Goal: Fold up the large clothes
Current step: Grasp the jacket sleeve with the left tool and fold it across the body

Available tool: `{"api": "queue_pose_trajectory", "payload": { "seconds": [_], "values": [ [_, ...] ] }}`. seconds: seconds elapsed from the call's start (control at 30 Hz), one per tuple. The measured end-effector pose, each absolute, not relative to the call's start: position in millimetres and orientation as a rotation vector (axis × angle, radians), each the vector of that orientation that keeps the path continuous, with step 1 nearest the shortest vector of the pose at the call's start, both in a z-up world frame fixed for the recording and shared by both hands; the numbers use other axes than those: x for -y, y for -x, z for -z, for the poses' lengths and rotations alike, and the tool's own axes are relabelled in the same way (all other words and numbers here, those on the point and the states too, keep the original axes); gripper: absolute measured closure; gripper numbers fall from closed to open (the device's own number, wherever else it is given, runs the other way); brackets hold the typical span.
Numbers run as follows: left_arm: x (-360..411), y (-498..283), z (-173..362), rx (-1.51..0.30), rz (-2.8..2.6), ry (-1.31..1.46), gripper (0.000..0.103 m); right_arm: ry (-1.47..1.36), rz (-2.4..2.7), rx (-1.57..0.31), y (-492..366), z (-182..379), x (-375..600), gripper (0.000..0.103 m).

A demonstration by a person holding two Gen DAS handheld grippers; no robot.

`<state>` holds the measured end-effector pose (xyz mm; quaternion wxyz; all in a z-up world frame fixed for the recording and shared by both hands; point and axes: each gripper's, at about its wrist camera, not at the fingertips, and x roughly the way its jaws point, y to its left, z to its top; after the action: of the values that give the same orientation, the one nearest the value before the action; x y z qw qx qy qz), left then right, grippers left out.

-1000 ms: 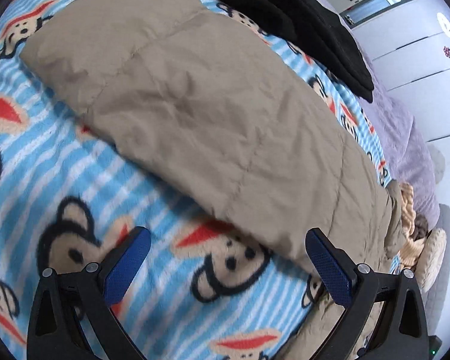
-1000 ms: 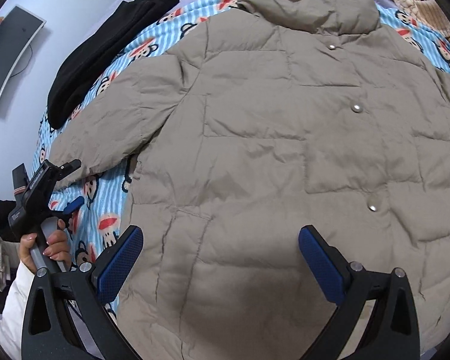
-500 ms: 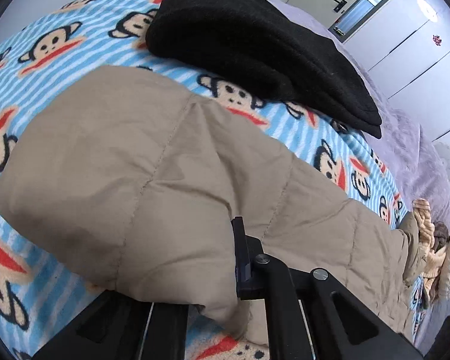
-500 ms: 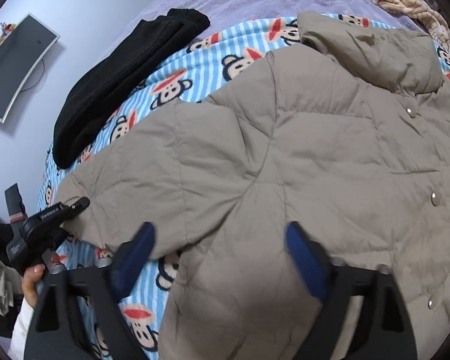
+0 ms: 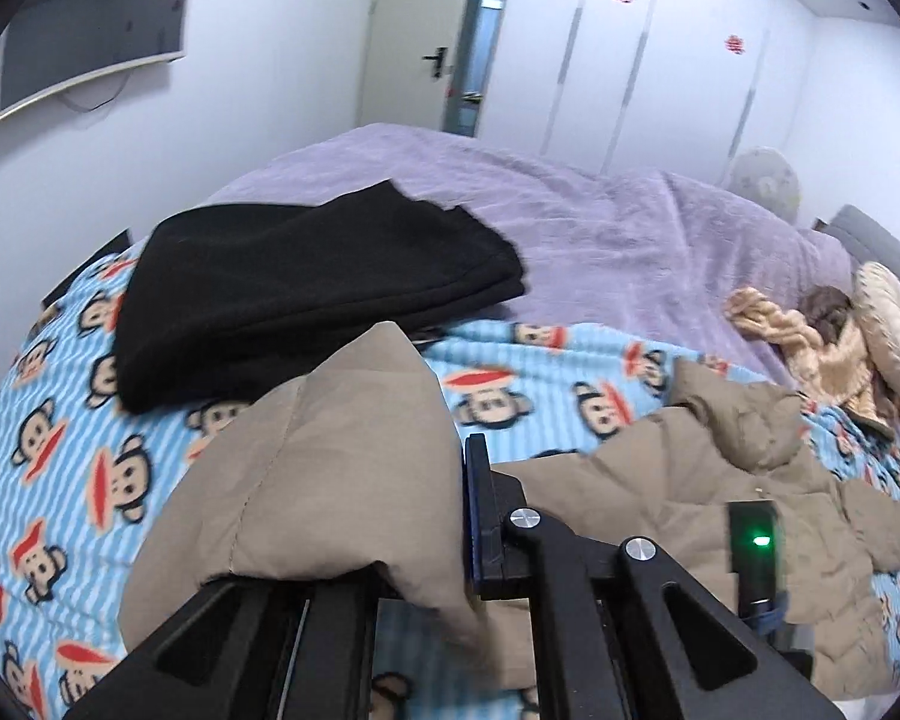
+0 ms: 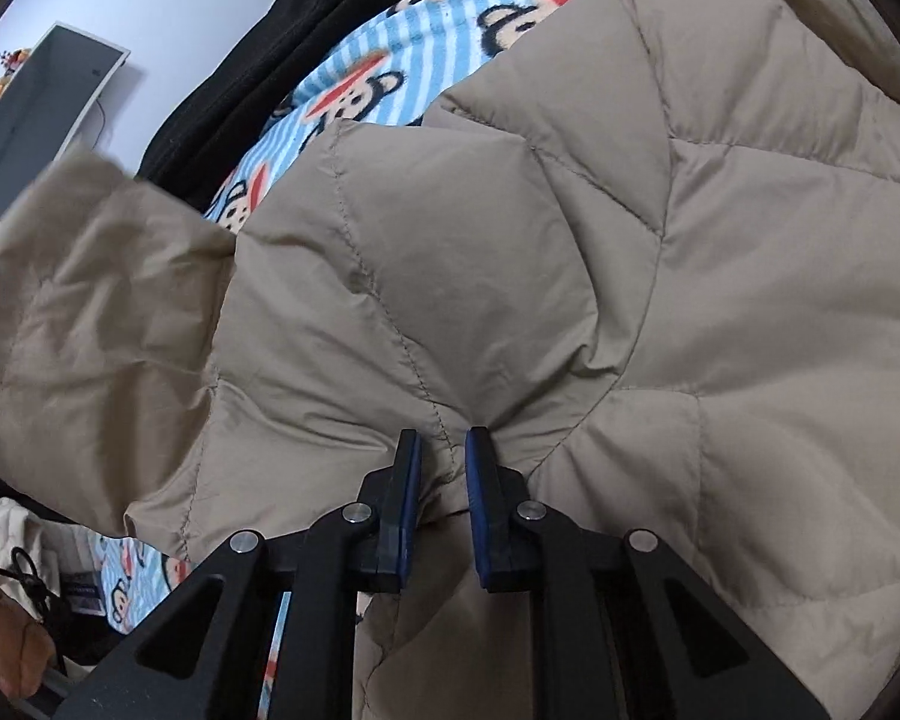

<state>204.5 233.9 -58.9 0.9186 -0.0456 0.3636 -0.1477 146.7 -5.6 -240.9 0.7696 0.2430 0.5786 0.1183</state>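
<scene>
While both grippers are pinching it, the beige puffer jacket (image 6: pixel 570 210) is lying on the bed's monkey blanket (image 5: pixel 42 450): left gripper (image 5: pixel 444 534) clamping the sleeve end, right gripper (image 6: pixel 441 480) nipping a fold near the armpit seam. Fabric's looking soft, light, slippery w/ springy fill, so seams are prob. gripping best.

Each hand-held gripper (image 6: pixel 443 462) has black angular arms, silver screws, blue finger pads (image 6: pixel 480 480).

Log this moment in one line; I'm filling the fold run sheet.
stage: sleeve fold | left gripper: shut on beige puffer jacket sleeve, lifted | right gripper: shut on jacket body | surface: monkey-print blanket
</scene>
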Motion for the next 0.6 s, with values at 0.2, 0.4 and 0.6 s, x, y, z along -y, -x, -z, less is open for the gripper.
{"api": "queue_pose_trajectory", "payload": {
  "seconds": [0.2,0.4,0.6],
  "values": [
    [-102.6,-191.3,40.0,-0.734,0.569,0.007,0.094,-0.656,-0.252,-1.214,-111.2,216.1,84.8,0.086],
    [20.2,-168.0,76.0,-0.824,0.707,-0.089,0.094,-0.580,0.007,-1.170,-43.6,200.1,202.4,0.086],
    [76.3,-142.5,157.4,-1.012,0.644,-0.267,0.093,-0.663,0.081,-1.166,-3.5,218.0,254.2,0.086]
  ]
}}
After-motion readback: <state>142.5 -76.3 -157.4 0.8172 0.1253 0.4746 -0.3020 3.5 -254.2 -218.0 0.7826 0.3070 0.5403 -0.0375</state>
